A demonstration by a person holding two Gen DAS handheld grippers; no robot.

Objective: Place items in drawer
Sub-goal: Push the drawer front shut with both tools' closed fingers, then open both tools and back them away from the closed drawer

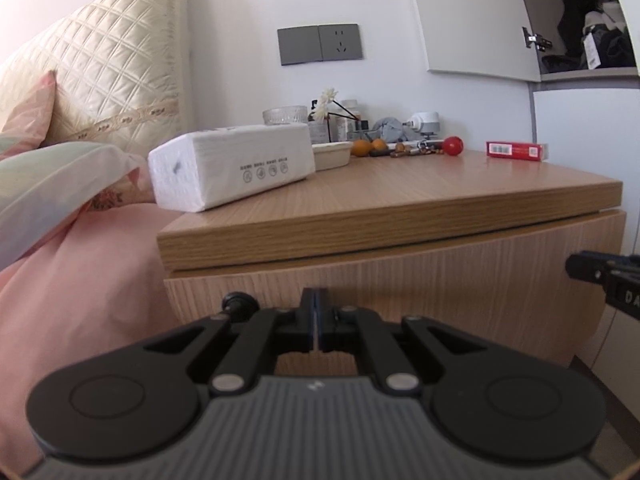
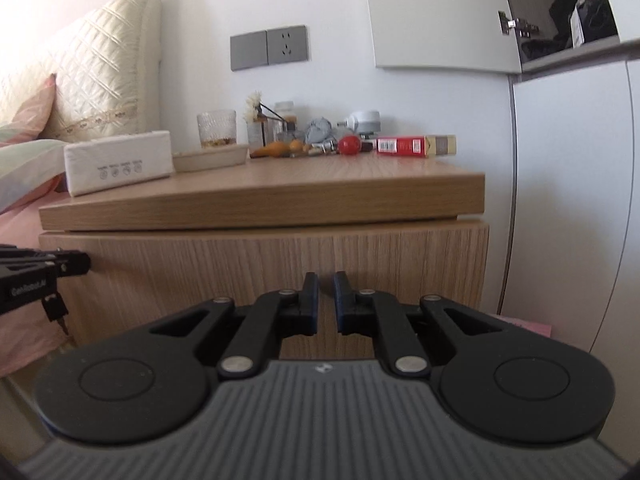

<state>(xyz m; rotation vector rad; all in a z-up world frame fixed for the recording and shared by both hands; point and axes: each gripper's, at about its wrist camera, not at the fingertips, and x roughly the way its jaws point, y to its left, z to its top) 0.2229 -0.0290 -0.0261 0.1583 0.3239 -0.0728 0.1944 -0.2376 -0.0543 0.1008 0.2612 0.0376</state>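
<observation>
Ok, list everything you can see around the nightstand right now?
nightstand: one, light wood, beside the bed; drawer front closed
tissue pack: one, white, left front of the top
shallow dish: one, beige, right of the tissues
glass: one, clear, behind the dish
red ball: one, mid-back
red box: one, right back
orange fruits: two or so, by the dish
grey cloth: one, at the wall
wall socket plate: grey, above
pillow: cream, quilted, left
left tool: shut, before the drawer front
right tool: slightly open, empty
</observation>
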